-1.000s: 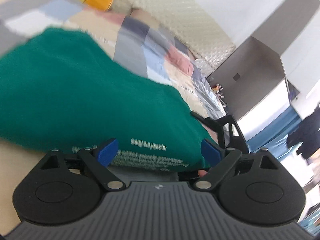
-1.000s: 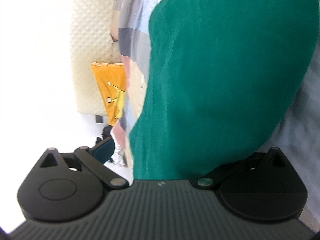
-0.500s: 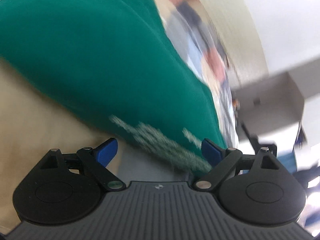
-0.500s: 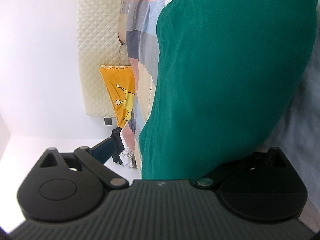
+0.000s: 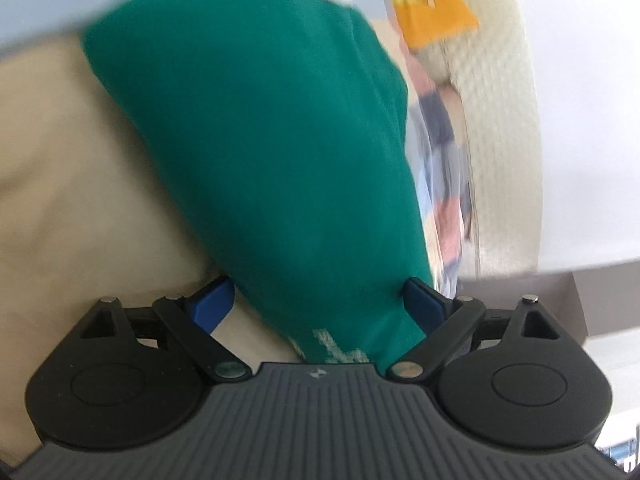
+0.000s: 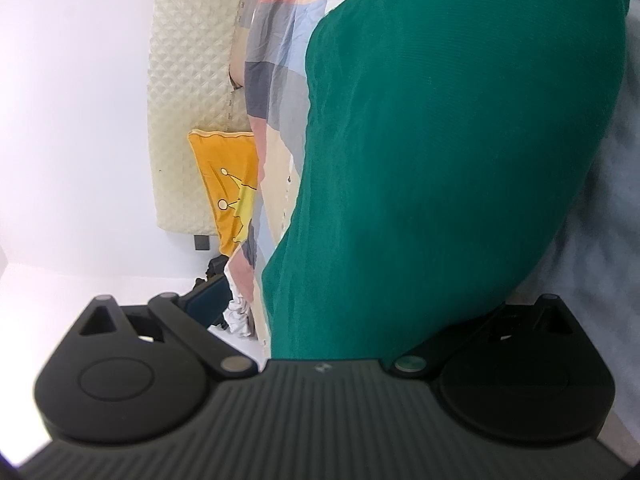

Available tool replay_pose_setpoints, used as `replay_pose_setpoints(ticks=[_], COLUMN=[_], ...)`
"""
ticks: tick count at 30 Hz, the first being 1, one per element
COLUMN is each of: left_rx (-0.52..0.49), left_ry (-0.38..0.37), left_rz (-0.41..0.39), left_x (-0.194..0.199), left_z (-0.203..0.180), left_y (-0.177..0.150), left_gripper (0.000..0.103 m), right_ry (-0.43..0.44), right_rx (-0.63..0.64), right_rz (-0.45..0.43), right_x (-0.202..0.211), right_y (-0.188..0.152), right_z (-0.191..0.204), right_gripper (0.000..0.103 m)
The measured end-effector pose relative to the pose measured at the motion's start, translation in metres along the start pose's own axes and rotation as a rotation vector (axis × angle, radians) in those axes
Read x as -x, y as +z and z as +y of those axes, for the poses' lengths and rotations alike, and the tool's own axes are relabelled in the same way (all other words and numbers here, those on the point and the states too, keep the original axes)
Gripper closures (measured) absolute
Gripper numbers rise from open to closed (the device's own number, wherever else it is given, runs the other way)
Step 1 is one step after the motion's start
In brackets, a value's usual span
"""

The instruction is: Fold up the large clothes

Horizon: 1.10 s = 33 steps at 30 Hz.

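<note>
A large green garment point(image 5: 272, 152) with white printed text near its hem lies on a bed. My left gripper point(image 5: 320, 304) has its blue fingers wide apart, and the garment's hem passes between them, close to the right finger. In the right wrist view the same green garment point(image 6: 440, 152) fills the middle. My right gripper point(image 6: 348, 300) has its jaws wide apart; the cloth lies between them and covers the right finger. Only the left blue finger point(image 6: 210, 298) shows.
A patchwork bedcover point(image 6: 276, 80) lies under the garment. A cream quilted headboard point(image 6: 192, 92) and an orange cushion point(image 6: 228, 184) are at the bed's head. A beige sheet area point(image 5: 80, 184) lies left of the garment. A grey cabinet point(image 5: 532, 300) stands at the right.
The left wrist view has swung sharply round, so the garment now runs up and away and the cushion and headboard show. The right view has hardly changed. Both grippers stay open.
</note>
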<state>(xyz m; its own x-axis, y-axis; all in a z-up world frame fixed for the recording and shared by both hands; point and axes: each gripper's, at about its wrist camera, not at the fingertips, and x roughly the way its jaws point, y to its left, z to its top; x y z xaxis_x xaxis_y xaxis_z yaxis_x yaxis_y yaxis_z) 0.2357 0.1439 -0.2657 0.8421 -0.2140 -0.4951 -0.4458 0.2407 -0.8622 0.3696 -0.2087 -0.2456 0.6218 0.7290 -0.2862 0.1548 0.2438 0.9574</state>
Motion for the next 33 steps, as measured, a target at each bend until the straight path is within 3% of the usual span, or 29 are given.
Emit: replay_pose_setpoints(ticks=[6, 19, 25, 29, 33], left_rx=[0.114, 0.208, 0.195, 0.136, 0.106], left_ry=[0.014, -0.029, -0.007, -0.010, -0.020], left_rz=[-0.104, -0.159, -0.194, -0.209, -0.210], left_x=[0.000, -0.001, -0.010, 0.006, 0.001], left_z=[0.011, 0.035, 0.026, 0.021, 0.016], left_y=[0.005, 0.013, 0.002, 0.009, 0.017], left_gripper=[0.007, 0.006, 0.028, 0.045, 0.047], right_ry=[0.000, -0.003, -0.021, -0.093, -0.114], right_rx=[-0.005, -0.012, -0.031, -0.005, -0.030], right_rz=[-0.001, -0.003, -0.013, -0.067, -0.100], right_x=[0.000, 0.001, 0.003, 0.010, 0.014], right_y=[0.001, 0.000, -0.001, 0.000, 0.003], right_z=[-0.001, -0.002, -0.006, -0.005, -0.011], right_gripper=[0.000, 0.000, 0.000, 0.000, 0.000])
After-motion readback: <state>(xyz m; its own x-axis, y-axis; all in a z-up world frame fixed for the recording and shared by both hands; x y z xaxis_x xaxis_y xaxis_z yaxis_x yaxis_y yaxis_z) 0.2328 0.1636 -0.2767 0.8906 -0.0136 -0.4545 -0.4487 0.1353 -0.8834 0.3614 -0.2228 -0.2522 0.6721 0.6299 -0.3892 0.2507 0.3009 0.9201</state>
